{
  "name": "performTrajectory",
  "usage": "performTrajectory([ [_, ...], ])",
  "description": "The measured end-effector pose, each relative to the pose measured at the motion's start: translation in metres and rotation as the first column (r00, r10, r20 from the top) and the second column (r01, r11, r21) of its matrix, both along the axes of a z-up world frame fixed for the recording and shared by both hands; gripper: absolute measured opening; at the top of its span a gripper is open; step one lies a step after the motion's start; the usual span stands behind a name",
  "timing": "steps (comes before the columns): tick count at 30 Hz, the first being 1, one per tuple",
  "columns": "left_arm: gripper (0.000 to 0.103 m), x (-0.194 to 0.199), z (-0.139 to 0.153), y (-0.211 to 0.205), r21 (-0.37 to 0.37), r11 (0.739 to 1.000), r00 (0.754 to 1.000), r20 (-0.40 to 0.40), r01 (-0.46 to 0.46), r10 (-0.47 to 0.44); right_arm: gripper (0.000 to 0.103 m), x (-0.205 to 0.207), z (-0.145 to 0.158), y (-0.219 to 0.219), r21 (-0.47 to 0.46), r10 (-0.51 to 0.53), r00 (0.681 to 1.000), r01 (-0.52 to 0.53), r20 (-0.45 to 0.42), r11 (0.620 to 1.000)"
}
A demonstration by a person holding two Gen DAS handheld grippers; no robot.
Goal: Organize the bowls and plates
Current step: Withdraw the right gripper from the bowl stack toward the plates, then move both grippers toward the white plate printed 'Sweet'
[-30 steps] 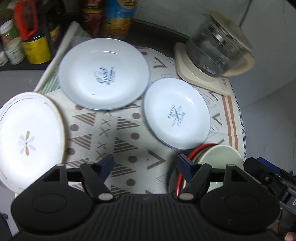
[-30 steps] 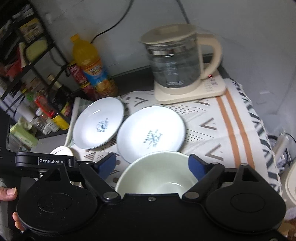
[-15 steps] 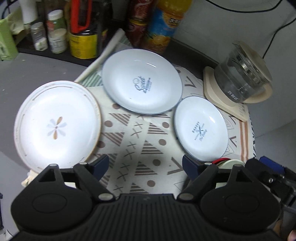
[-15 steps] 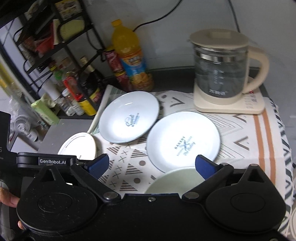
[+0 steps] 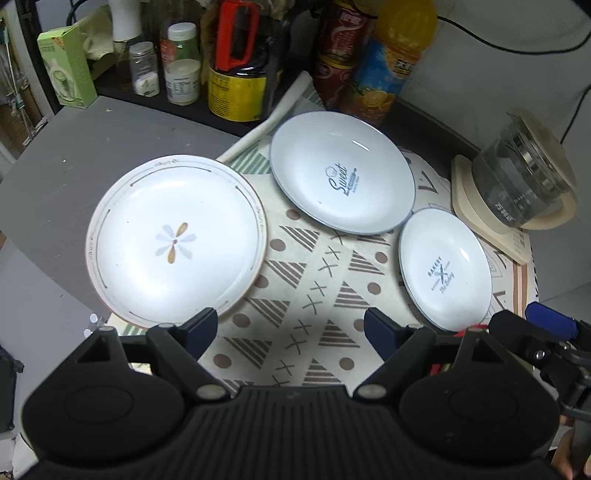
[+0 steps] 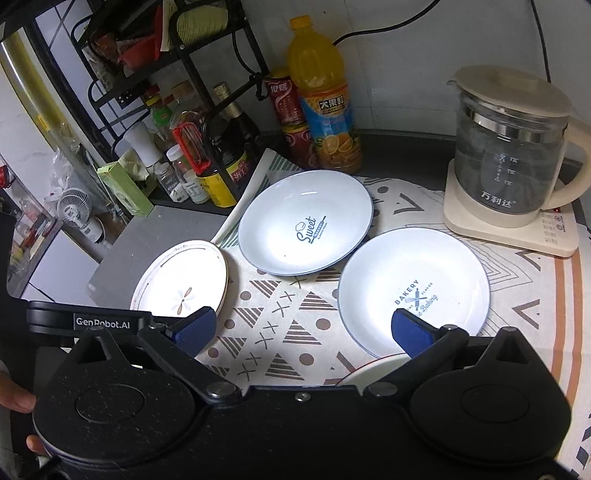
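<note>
both grippers hang wide and empty over the near edge of the patterned cloth (image 5: 314,295): left gripper (image 5: 291,326) just beside the flower plate (image 5: 173,240), right gripper (image 6: 303,326) beside the bakery plate (image 6: 413,288); the sweet plate (image 6: 304,229) lies farther back.

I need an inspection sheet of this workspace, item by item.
Surface: patterned cloth over a dark counter.
Job's things: flower plate, Sweet plate and Bakery plate lie flat and apart; a bowl rim shows below the right claw.
Clutter: glass kettle, orange bottle, cans, jars.
Grippers: left claw and right claw open, empty.
Cables: black cable on the wall.
Surroundings: black rack.
</note>
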State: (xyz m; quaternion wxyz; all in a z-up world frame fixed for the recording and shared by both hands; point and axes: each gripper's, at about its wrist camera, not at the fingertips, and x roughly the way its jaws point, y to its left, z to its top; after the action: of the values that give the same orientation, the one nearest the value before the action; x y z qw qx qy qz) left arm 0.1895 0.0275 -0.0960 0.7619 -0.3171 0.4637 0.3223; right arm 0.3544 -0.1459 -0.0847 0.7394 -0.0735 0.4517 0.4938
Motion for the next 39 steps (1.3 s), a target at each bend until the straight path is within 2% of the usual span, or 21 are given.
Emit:
performTrajectory([
  [4, 0.085, -0.002, 0.000, 0.008, -0.007, 1.000, 1.000, 0.021, -0.004, 0.004, 0.102, -0.002, 0.000, 0.008, -0.013, 0.001, 1.000, -0.001, 0.015, 1.000],
  [7, 0.085, 0.001, -0.001, 0.017, 0.015, 1.000, 1.000, 0.023, 0.011, -0.011, 0.102, -0.003, -0.001, 0.017, -0.023, -0.013, 1.000, 0.014, 0.023, 1.000],
  [10, 0.085, 0.002, -0.005, 0.032, -0.005, 1.000, 0.999, 0.042, 0.018, -0.018, 0.102, -0.003, -0.001, 0.027, -0.034, -0.032, 0.999, 0.033, 0.028, 0.999],
  [15, 0.084, 0.006, -0.009, 0.062, -0.028, 0.999, 0.997, 0.075, 0.024, -0.022, 0.101, 0.005, -0.003, 0.045, -0.036, -0.110, 0.994, 0.110, 0.002, 0.993],
  [17, 0.084, 0.009, -0.010, 0.073, -0.025, 0.999, 0.996, 0.090, 0.029, -0.027, 0.098, 0.010, -0.005, 0.052, -0.030, -0.143, 0.990, 0.143, -0.009, 0.989],
  [21, 0.082, 0.016, -0.014, 0.098, -0.042, 0.999, 0.992, 0.123, 0.033, -0.028, 0.084, 0.020, -0.011, 0.066, -0.050, -0.207, 0.978, 0.205, -0.023, 0.977],
  [24, 0.079, 0.024, -0.019, 0.112, -0.044, 0.998, 0.989, 0.141, 0.046, -0.040, 0.081, 0.026, -0.016, 0.074, -0.055, -0.257, 0.966, 0.256, -0.023, 0.965],
  [31, 0.066, 0.040, -0.041, 0.147, -0.085, 0.994, 0.982, 0.180, 0.071, -0.054, 0.068, 0.042, -0.035, 0.088, -0.093, -0.344, 0.939, 0.341, -0.018, 0.935],
  [39, 0.056, 0.057, -0.070, 0.176, -0.118, 0.991, 0.981, 0.187, 0.065, -0.042, 0.062, 0.067, -0.057, 0.104, -0.125, -0.411, 0.911, 0.404, -0.037, 0.906],
])
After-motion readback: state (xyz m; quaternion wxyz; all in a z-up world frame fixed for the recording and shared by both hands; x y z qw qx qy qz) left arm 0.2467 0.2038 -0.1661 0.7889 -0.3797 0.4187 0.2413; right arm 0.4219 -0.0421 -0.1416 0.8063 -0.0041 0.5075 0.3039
